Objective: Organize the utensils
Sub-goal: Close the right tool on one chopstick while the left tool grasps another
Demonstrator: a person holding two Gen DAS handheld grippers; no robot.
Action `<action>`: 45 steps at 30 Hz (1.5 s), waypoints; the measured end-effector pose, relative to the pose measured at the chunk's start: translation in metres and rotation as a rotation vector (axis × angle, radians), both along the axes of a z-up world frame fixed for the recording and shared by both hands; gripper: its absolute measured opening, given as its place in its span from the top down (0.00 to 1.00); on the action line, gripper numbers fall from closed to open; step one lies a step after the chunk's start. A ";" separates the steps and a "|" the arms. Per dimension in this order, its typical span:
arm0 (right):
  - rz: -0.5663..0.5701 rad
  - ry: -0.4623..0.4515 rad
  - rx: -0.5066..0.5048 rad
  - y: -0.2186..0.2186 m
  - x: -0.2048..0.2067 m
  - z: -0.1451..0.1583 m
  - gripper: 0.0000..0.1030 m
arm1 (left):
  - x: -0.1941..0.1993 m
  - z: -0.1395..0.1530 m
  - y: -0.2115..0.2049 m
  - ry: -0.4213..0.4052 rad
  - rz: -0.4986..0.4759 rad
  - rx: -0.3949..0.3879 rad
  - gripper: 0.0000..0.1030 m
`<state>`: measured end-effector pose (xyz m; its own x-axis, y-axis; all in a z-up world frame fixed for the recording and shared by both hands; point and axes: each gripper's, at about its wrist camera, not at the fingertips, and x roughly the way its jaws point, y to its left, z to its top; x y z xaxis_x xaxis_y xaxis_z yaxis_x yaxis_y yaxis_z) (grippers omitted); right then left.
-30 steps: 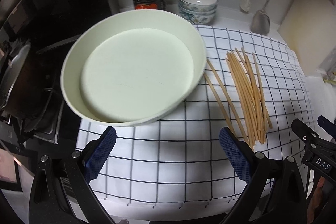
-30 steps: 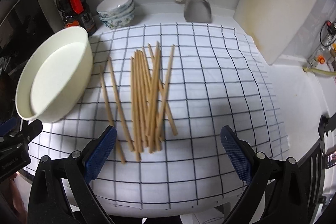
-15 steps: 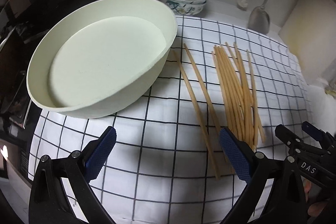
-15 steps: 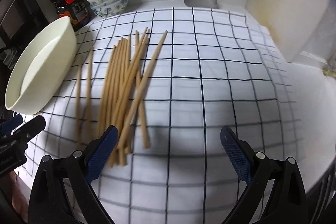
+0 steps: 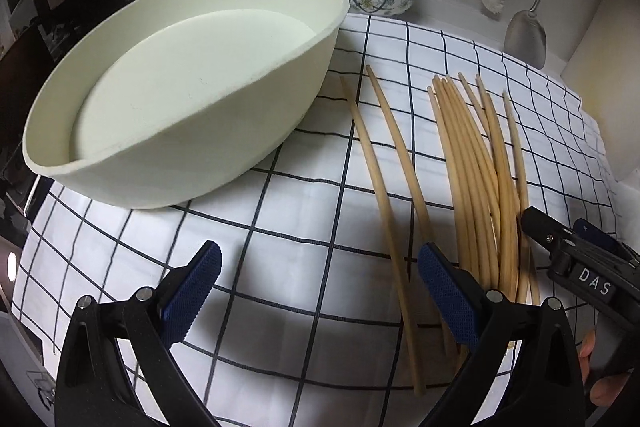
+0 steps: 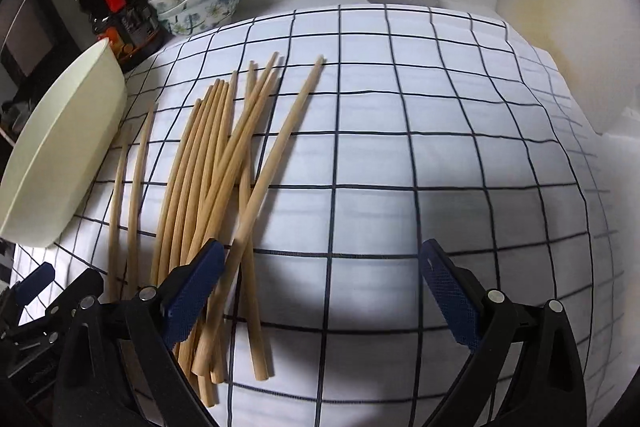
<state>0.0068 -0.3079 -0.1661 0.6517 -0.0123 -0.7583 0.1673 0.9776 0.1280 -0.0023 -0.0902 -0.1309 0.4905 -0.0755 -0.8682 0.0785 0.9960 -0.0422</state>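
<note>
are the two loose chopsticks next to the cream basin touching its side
Apart. In the left wrist view, checked cloth shows between the cream basin and the two loose chopsticks along their whole length; their far tips stop short of its wall.

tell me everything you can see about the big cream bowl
The cream bowl is wide and shallow, matte off-white, with a flat floor, sloped walls and a small pour lip at its near rim; it looks like ceramic or plastic. It is empty and sits upright at the left edge of the checked cloth, partly overhanging toward the dark stove side. Two loose chopsticks lie just beside it; contact is unclear. Neither gripper touches it.
</note>
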 end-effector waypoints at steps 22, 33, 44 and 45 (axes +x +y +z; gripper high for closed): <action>-0.003 -0.043 -0.099 -0.033 0.000 -0.006 0.18 | 0.009 -0.015 -0.016 0.001 0.029 0.043 0.12; 0.098 -0.075 -0.142 -0.012 0.010 0.002 0.77 | 0.010 -0.007 -0.030 -0.033 -0.005 0.036 0.72; 0.098 -0.067 -0.092 -0.016 0.001 0.002 0.94 | -0.001 -0.004 -0.033 -0.031 -0.039 0.026 0.93; 0.093 -0.067 -0.077 -0.018 0.000 0.002 0.94 | -0.001 -0.003 -0.033 -0.029 -0.043 0.022 0.93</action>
